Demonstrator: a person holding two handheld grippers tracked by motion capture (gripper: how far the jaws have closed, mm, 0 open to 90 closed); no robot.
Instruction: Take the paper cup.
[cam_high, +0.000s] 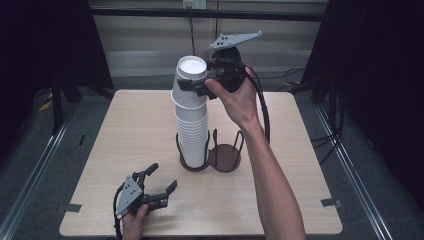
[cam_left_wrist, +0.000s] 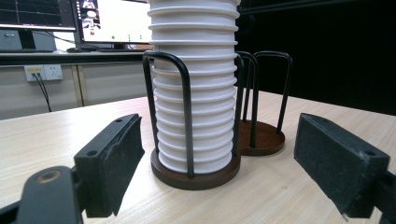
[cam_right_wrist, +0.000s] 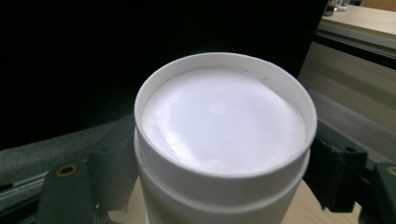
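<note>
While left tongs (cam_high: 159, 181) gape | right tongs (cam_high: 196, 87) clamp top cup (cam_high: 191, 79)

cup stack (cam_left_wrist: 195, 84) top cut off, left forearm cropped

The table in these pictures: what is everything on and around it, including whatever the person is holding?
Paper cups: one tall stack, white, upside down in the holder's left ring; too many to count.
Top cup: one, white, at the stack's top, between the right gripper's jaws.
Cup holder: one, brown double base with black wire loops, table centre; right ring empty.
Table: one, light wood.
Tape marks: two, grey, near the front corners.
Monitors: two, lit, behind the table in the left gripper view.
Wall socket: one, white, below the monitors.
Left gripper: black with grey plate, open, near the table's front left.
Right gripper: black with grey plate, around the top cup.
</note>
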